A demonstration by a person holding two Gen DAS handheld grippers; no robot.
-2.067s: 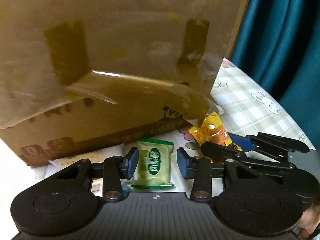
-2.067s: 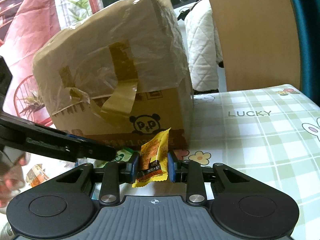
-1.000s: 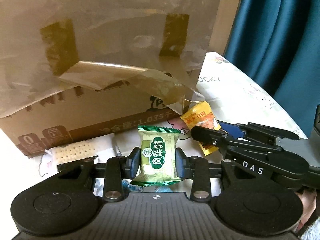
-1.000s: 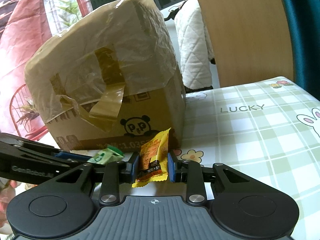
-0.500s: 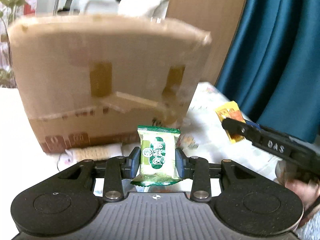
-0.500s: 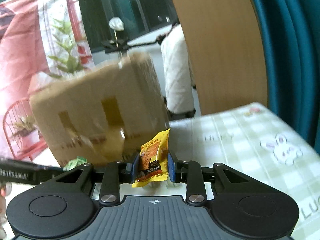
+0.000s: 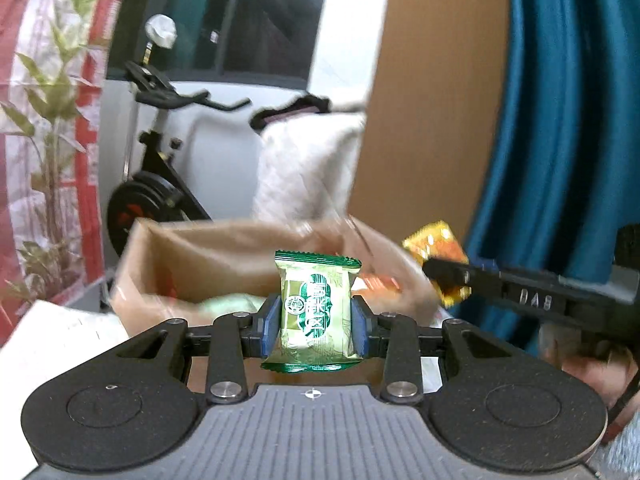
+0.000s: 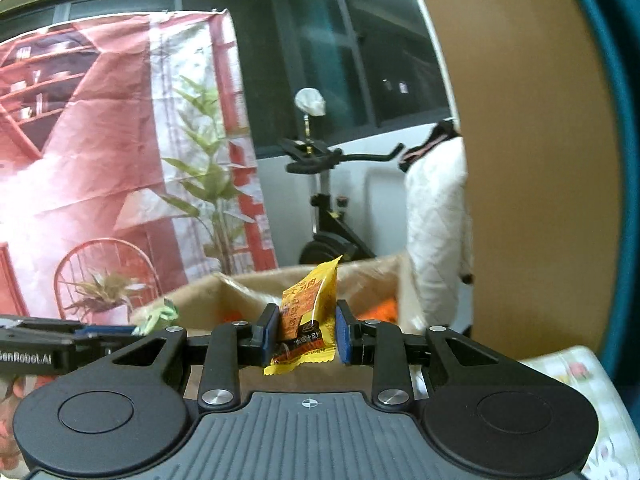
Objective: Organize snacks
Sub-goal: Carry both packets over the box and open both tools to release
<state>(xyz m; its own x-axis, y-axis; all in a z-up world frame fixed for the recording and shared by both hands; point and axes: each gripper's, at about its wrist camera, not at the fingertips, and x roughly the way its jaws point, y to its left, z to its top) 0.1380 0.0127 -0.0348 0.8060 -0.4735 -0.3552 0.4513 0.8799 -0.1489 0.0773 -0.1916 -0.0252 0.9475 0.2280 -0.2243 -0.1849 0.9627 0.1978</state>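
My left gripper (image 7: 316, 325) is shut on a green snack packet (image 7: 314, 312), held upright between its blue pads. My right gripper (image 8: 307, 335) is shut on a yellow-orange snack packet (image 8: 306, 320). Both are raised level with the open top of the cardboard box (image 7: 208, 258), whose rim lies just beyond the fingers. In the left wrist view the right gripper (image 7: 444, 276) comes in from the right with the yellow packet (image 7: 436, 246). In the right wrist view the left gripper (image 8: 138, 326) enters from the left with the green packet (image 8: 158, 316). Orange packets (image 8: 376, 312) lie inside the box (image 8: 240, 292).
A checked tablecloth (image 8: 576, 372) covers the table at the lower right. A wooden panel (image 7: 432, 100) and a teal curtain (image 7: 560, 140) stand to the right. Behind the box are an exercise bike (image 8: 324, 200), a white quilted coat (image 8: 436, 220) and a plant (image 8: 212, 184). A person's hand (image 7: 592, 372) holds the right gripper.
Both grippers have risen with their packets from table level in front of the box up to its open top. The box's inside has come into view. The grips have not changed.
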